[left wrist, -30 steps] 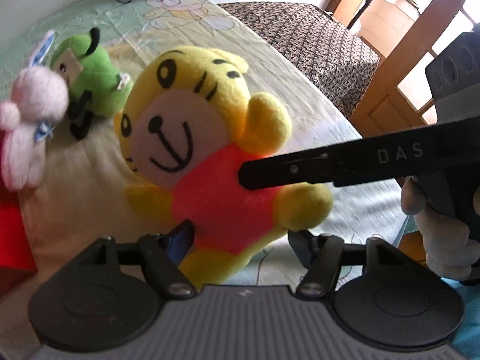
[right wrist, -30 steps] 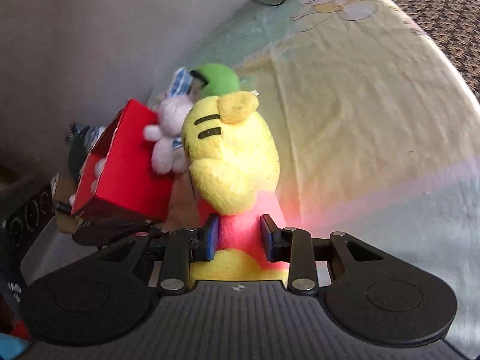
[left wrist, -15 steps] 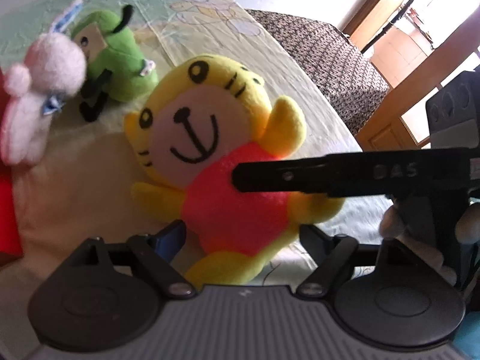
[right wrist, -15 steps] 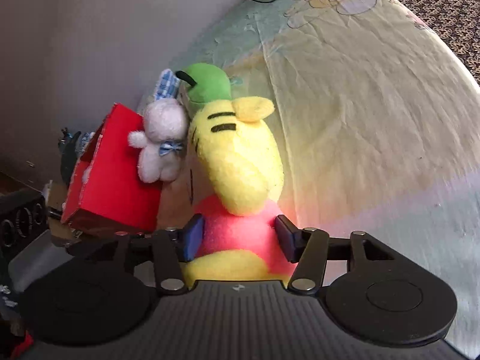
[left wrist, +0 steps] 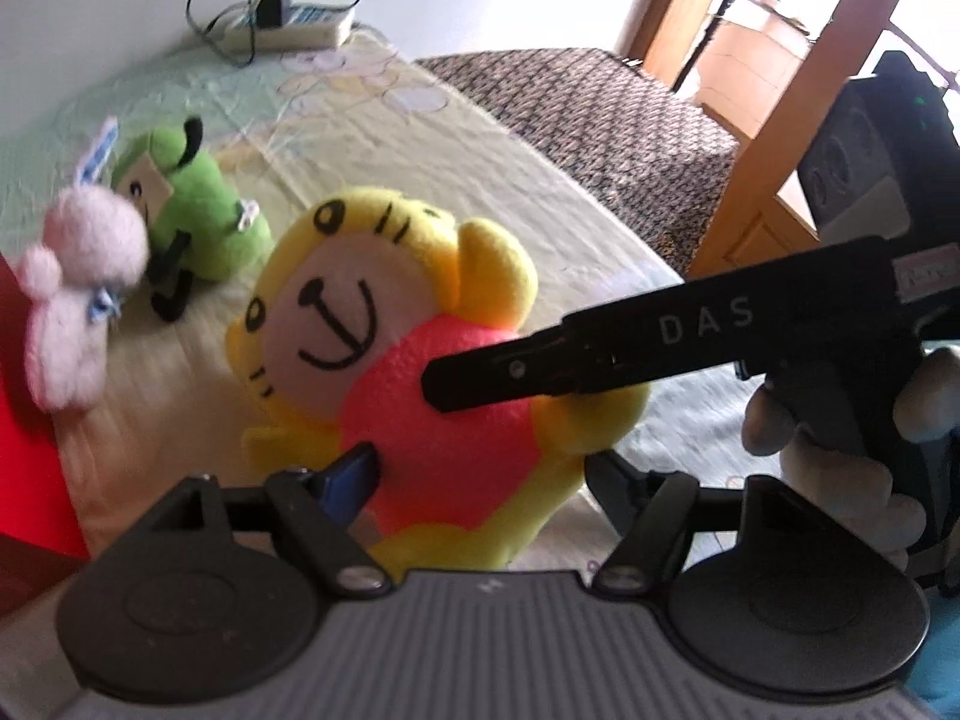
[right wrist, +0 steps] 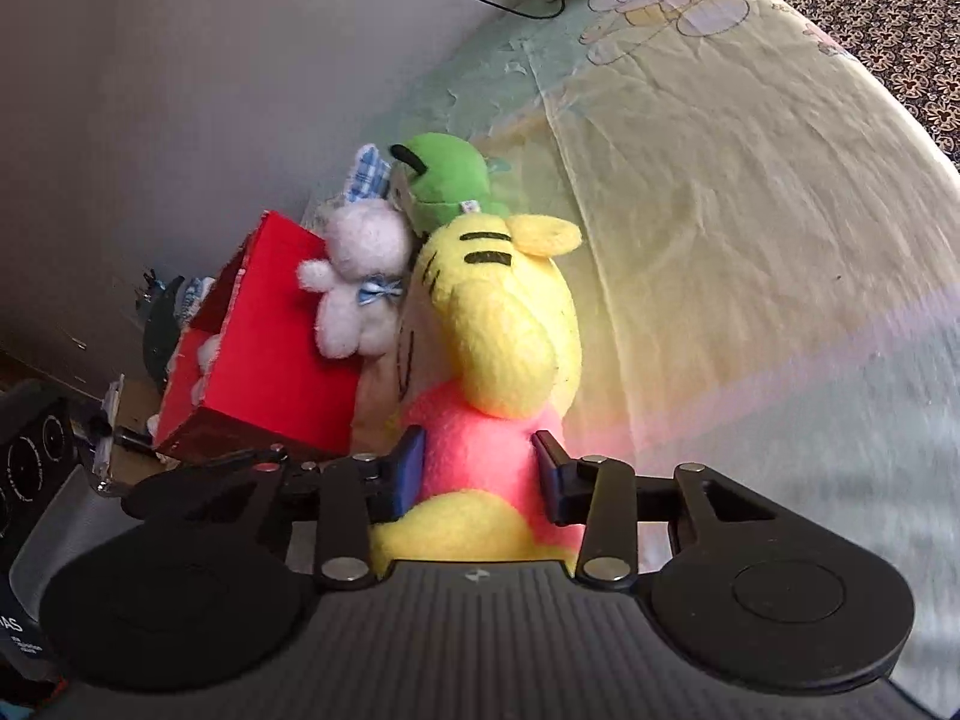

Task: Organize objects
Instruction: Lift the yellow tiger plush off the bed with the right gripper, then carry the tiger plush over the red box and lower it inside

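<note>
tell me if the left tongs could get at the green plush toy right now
Probably not directly. The yellow plush toy sits between the closing left tongs and fills the path, and the right tongs grip its pink middle too. The green plush toy lies further back on the sheet, beside the white plush toy.

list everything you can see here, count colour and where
tiger plush: 1, yellow with pink body, on the sheet between both grippers
green plush: 1, green, behind the tiger
white plush: 1, white with blue bow, against the red box
red box: 1, red, at the sheet's edge
power strip: 1, white, far end by the wall
sheet: 1, pale yellow-green
left gripper: black, jaws closing around the tiger
right gripper: black, jaws closing on the tiger's body
</note>
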### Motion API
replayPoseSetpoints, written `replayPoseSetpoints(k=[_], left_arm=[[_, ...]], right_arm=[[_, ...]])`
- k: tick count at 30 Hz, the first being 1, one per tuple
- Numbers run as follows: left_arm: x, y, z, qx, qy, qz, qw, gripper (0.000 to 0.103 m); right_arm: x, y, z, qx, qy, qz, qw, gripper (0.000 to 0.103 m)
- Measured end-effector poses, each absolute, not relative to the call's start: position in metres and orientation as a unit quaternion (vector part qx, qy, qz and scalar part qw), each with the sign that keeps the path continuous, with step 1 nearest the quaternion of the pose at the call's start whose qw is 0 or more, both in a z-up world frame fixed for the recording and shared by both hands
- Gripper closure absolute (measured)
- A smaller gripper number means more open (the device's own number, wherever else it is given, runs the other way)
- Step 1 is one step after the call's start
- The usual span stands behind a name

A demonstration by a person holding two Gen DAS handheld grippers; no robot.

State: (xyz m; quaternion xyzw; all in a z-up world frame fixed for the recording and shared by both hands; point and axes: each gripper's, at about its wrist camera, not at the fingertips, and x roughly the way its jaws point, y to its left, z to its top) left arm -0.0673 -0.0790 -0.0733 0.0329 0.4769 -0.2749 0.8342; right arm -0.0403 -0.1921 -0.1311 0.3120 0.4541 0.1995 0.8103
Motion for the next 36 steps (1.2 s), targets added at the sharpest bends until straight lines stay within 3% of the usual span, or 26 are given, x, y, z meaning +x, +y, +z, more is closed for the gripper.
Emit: replayPoseSetpoints(k=[9,18,25,36], left_arm=[[-0.095,-0.056,-0.047,0.099,0.413,-0.306,0.852,0.031],[-0.109,0.007,-0.039,0.056,0.412,-0.331,0.847,0.03],[-0.115,0.044,-0.034,0.025,0.393,-0.355,0.848,0.031],[-0.128,0.062,0.014,0.066,0.302,-0.383,0.87,0.032]], right_arm=[[-0.058,-0.15,-0.108,0.317,0.418,0.191,0.829,0.064],[-0.073,-0.109,-0.104,0.368,0.394,0.168,0.825,0.07],[-0.091,-0.087,-0.096,0.396,0.347,0.15,0.837,0.072],[-0.106,-0.073,-0.053,0.405,0.241,0.157,0.868,0.072]])
